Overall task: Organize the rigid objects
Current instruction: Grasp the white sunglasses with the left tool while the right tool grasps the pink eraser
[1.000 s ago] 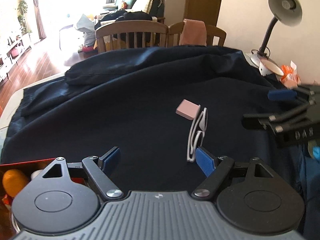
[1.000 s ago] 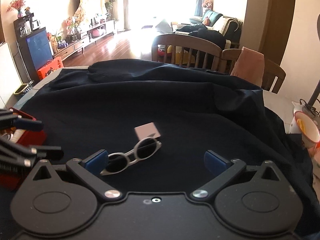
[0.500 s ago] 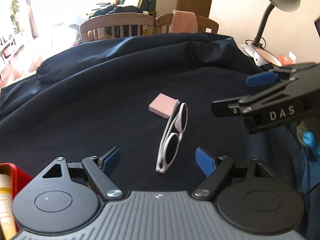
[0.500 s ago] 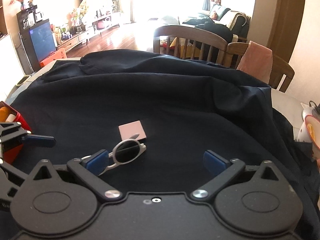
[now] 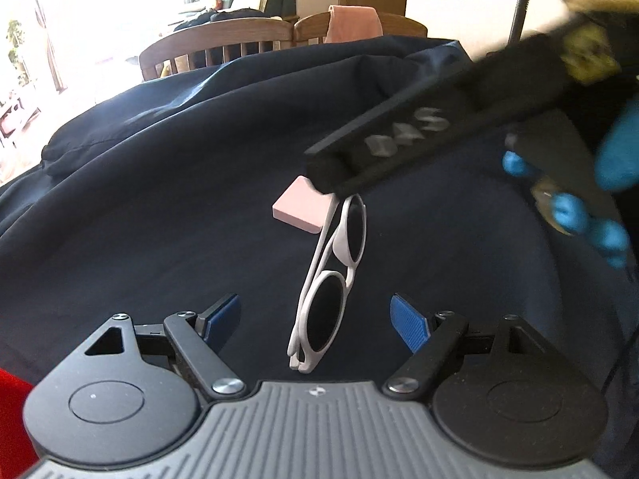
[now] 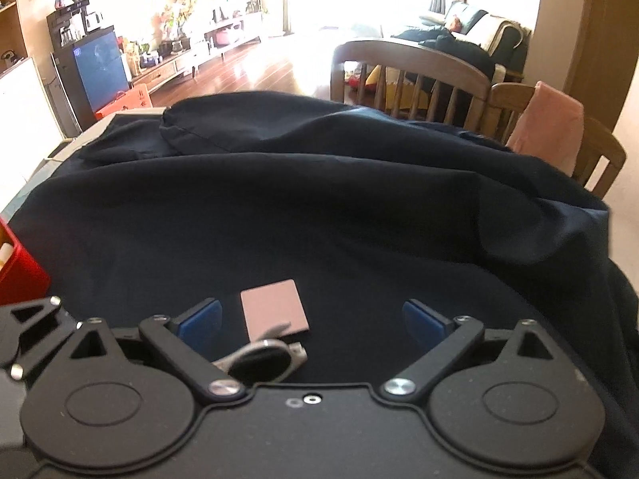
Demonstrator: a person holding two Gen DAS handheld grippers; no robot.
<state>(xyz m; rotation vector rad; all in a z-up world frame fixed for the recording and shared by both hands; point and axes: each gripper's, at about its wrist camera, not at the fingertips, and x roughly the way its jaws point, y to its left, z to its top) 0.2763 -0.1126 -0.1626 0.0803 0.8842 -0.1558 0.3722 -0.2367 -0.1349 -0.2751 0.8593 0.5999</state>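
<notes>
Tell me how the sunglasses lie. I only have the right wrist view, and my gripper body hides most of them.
Observer: The white sunglasses lie folded on the dark cloth. Their far end reaches the pink block.
Operator: Is the left gripper on them?
Observer: No. The left gripper is open, and the near end of the glasses lies between its fingertips, unclamped.
Operator: And mine?
Observer: From the left wrist view, the right gripper overlaps the block's far corner. I cannot tell whether it touches.
</notes>
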